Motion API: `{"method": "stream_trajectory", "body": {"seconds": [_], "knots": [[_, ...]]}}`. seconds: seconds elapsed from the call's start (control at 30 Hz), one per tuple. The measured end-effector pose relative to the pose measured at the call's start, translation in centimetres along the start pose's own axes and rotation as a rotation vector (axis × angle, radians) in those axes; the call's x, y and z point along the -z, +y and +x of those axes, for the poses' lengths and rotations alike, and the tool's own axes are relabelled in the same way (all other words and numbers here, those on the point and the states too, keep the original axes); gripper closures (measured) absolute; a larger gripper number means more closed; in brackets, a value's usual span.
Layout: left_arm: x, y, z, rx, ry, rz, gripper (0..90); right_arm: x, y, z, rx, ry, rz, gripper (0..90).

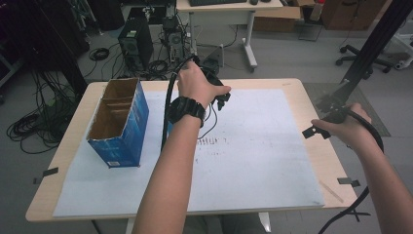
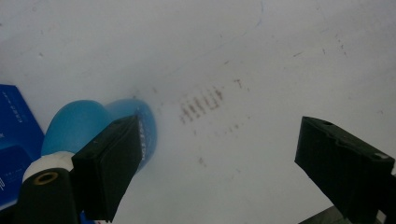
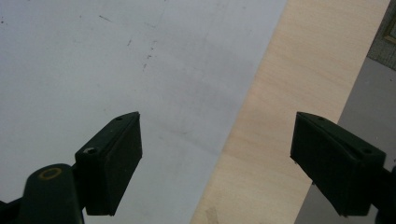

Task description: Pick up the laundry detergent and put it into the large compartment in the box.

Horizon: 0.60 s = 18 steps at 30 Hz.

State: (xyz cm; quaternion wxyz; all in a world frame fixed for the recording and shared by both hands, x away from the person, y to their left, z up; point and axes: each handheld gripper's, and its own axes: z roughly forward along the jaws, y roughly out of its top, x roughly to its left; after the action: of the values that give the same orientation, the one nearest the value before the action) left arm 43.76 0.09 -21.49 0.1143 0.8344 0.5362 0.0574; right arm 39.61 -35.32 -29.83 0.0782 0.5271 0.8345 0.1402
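Observation:
My left gripper [image 1: 223, 99] hangs above the white sheet [image 1: 253, 146] near the table's far middle, held by a hand that wears a black watch. In the left gripper view its jaws [image 2: 219, 123] stand wide open with nothing between them. Below and behind the left jaw lies a rounded light-blue object [image 2: 79, 126], partly hidden by that jaw. My right gripper [image 1: 308, 131] is held at the table's right edge. In the right gripper view it [image 3: 218, 119] is open and empty above the border of the white sheet [image 3: 116, 60] and the bare wood [image 3: 289, 93].
An open-topped blue cardboard box [image 1: 119, 122] stands on the left of the sheet; its side [image 2: 11, 135] shows at the left edge of the left gripper view. Dark pen marks [image 2: 201, 105] dot the sheet. A black frame post [image 1: 370, 48] rises beyond the right edge.

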Motion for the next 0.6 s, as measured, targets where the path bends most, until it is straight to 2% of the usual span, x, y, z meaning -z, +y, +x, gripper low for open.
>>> {"method": "stream_trajectory", "body": {"seconds": [0.33,0.6], "knots": [[-0.14,0.06,0.39,0.000,0.001,0.011,14.9,-0.07,0.16,-0.05,-0.003,0.001,0.004,16.7],[0.09,0.06,0.41,0.008,-0.003,-0.002,14.9,-0.16,0.11,-0.02,-0.001,0.004,0.007,16.7]]}}
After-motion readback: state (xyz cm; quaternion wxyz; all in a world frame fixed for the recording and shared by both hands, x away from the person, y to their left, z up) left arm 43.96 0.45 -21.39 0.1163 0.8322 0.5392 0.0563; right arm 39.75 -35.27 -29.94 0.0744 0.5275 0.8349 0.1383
